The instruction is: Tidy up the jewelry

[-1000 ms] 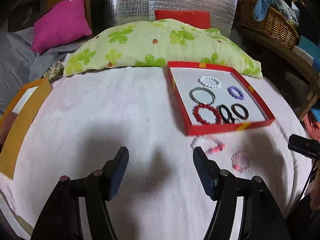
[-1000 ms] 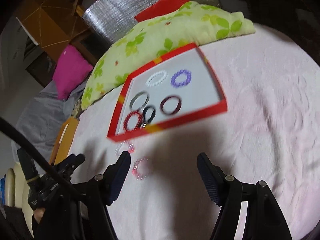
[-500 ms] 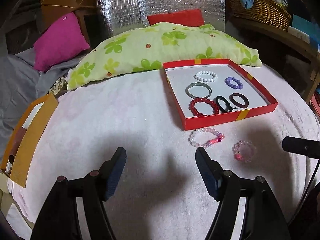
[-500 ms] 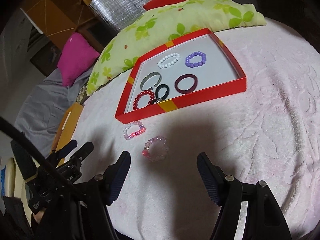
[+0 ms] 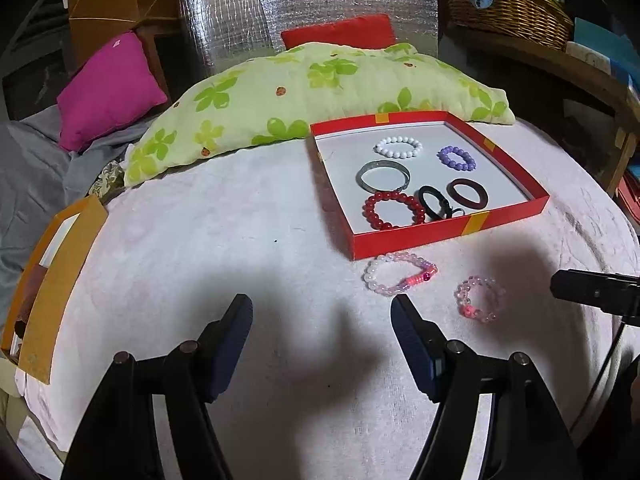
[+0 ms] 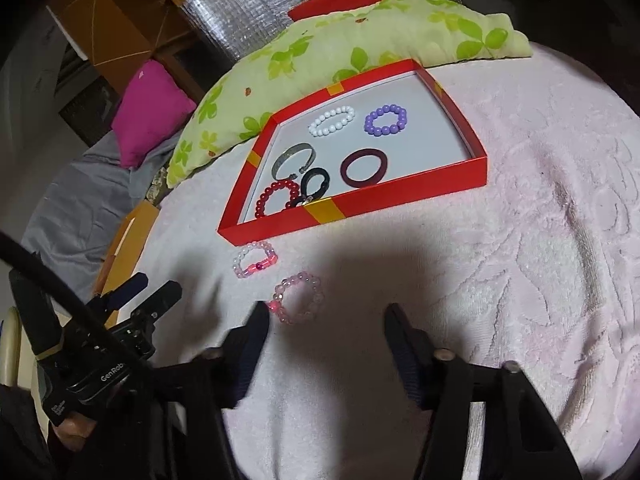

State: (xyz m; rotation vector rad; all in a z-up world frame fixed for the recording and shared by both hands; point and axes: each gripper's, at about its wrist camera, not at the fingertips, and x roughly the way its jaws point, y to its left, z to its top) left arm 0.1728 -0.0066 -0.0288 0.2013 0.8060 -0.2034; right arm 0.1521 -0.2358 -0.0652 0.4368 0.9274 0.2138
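A red box (image 5: pixel 440 236) (image 6: pixel 400 196) with a white floor lies on the pink blanket and holds several bracelets: white, purple, silver, red, black and maroon. Two pink bead bracelets lie on the blanket in front of the box: a larger one (image 5: pixel 398 274) (image 6: pixel 255 259) and a smaller one (image 5: pixel 478 299) (image 6: pixel 299 298). My left gripper (image 5: pixel 322 320) is open and empty, left of both. My right gripper (image 6: pixel 326 320) is open and empty, with the smaller pink bracelet just ahead of its left finger.
A green-flowered pillow (image 5: pixel 312 92) lies behind the box, with a magenta cushion (image 5: pixel 108 88) to its left. An orange box (image 5: pixel 52 272) sits at the blanket's left edge. A wicker basket (image 5: pixel 508 4) stands on a shelf at the back right.
Both grippers have drawn back and steadied. The right gripper has moved closer to the smaller pink bracelet, which now lies just ahead of its left finger. Both stay open.
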